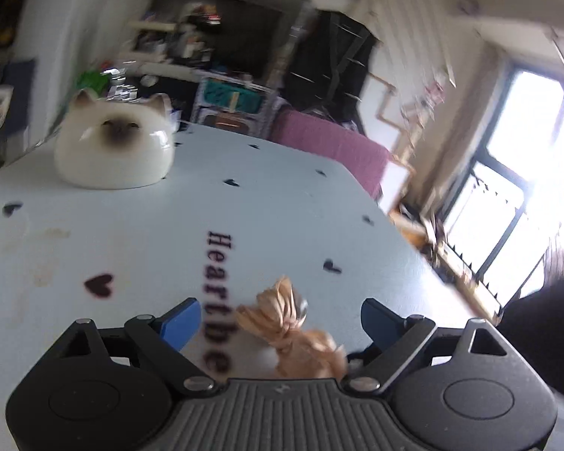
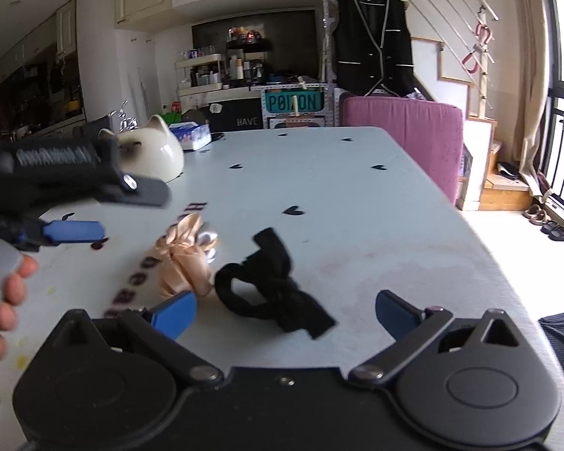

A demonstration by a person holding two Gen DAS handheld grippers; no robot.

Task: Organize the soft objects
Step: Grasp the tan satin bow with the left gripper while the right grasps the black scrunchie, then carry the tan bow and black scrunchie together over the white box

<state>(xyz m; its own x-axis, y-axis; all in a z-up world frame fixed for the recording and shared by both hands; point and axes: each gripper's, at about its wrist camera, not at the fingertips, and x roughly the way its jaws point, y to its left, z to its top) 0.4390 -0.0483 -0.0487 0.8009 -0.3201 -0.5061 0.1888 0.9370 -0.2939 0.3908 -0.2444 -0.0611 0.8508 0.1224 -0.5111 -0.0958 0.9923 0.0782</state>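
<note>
Here, the pale blue table surface printed with black hearts (image 2: 357, 188) served as the reference landmark. A peach satin scrunchie with a bow (image 2: 186, 259) lay near the table's front edge, with a black fabric bow scrunchie (image 2: 274, 285) touching or just beside it, on its right. A glossy white ceramic cat-shaped container (image 1: 112, 146) stood toward the table's far left corner.

The left gripper (image 1: 280, 321) was positioned low over the peach scrunchie; its blue fingers (image 1: 180, 321) were spread, pressing on nothing. The right gripper (image 2: 285, 314) was positioned over the black scrunchie, its fingers likewise spread apart and clear of the fabric. A person's hand (image 2: 3, 300) gripped the left gripper's handle.
</note>
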